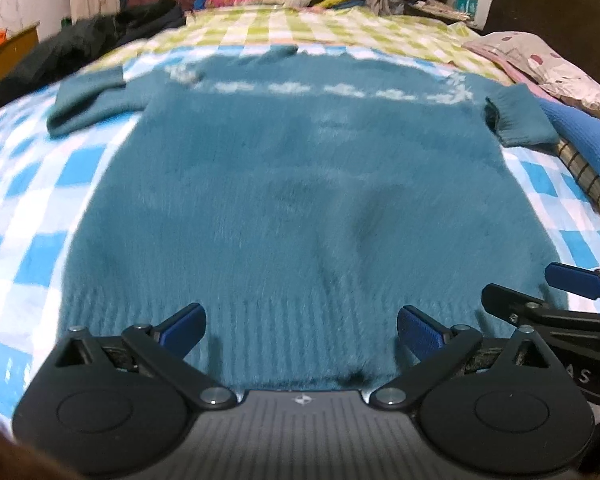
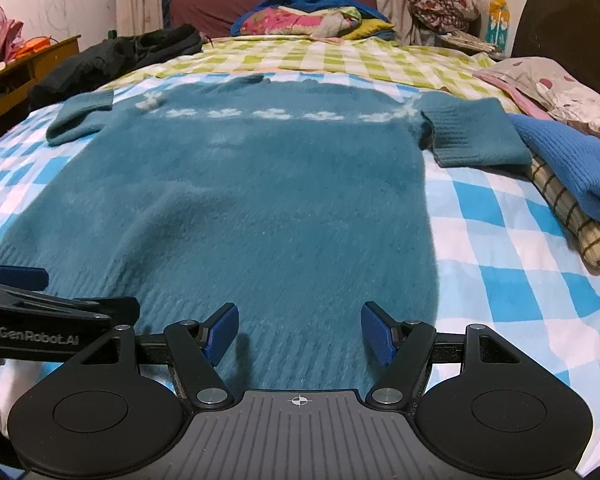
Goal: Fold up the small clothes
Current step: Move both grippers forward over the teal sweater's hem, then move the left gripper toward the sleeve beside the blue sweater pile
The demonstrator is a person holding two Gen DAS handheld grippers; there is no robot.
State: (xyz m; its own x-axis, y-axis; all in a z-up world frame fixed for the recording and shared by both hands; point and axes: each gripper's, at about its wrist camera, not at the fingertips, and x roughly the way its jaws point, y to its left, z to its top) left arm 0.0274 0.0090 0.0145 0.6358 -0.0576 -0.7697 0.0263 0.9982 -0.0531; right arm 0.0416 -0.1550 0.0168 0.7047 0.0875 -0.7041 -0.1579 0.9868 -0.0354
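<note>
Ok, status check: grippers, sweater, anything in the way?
Left gripper and right gripper open over the hem. Teal sweater flat, unfolded. Blue knit pile beside right sleeve.

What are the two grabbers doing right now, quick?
Left gripper: open, holding nothing, over the teal sweater's hem.
Right gripper: open, holding nothing, over the same hem.
</note>
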